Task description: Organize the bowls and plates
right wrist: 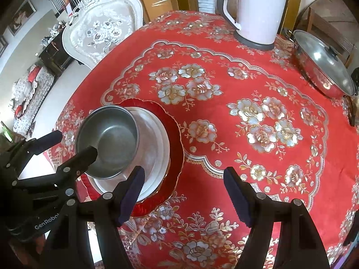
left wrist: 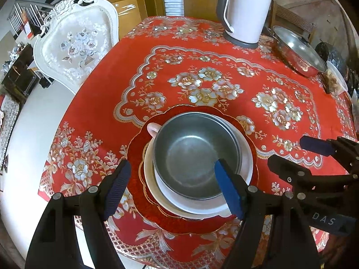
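Observation:
A grey metal bowl [left wrist: 190,148] [right wrist: 110,134] sits on top of a stack near the table's front left. Under it is a white dish [left wrist: 245,157] [right wrist: 154,152] on a red, gold-rimmed plate [left wrist: 136,157] [right wrist: 175,139]. A pale cup handle [left wrist: 152,129] pokes out at the stack's far left. My left gripper [left wrist: 174,186] [right wrist: 70,145] is open over the stack, with its right finger inside the bowl and its left finger outside the plates. My right gripper [right wrist: 185,195] [left wrist: 294,154] hangs open just right of the stack, over bare cloth, holding nothing.
A red floral tablecloth [left wrist: 202,62] covers the round table. A white kettle [left wrist: 244,11] stands at the back and a steel pot with a glass lid [left wrist: 298,51] at the back right. A white ornate chair [left wrist: 76,44] stands beyond the table's left edge.

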Available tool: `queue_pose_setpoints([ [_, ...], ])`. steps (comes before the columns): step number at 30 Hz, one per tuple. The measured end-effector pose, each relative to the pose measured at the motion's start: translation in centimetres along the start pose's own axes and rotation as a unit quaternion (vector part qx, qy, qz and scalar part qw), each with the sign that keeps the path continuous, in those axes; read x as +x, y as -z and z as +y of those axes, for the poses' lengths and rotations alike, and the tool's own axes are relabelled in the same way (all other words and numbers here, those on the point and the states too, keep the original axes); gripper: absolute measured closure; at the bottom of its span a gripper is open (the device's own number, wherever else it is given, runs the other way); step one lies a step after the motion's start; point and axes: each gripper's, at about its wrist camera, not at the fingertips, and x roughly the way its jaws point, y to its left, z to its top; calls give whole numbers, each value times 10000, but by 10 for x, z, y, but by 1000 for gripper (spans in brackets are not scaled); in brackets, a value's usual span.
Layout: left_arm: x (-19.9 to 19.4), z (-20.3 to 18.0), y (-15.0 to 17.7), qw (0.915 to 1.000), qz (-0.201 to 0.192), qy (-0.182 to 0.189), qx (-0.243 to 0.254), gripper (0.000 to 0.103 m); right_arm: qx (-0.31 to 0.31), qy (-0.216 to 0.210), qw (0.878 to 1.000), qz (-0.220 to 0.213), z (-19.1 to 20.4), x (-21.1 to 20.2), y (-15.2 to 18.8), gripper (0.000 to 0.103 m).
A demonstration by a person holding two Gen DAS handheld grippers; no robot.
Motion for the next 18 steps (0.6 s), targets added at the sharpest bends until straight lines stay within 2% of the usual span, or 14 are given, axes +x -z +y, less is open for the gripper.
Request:
queue_pose_setpoints([
  [18, 0, -1, 2, 10000, 41, 25, 37, 26, -12, 48, 10000, 2, -1, -1, 0, 28],
])
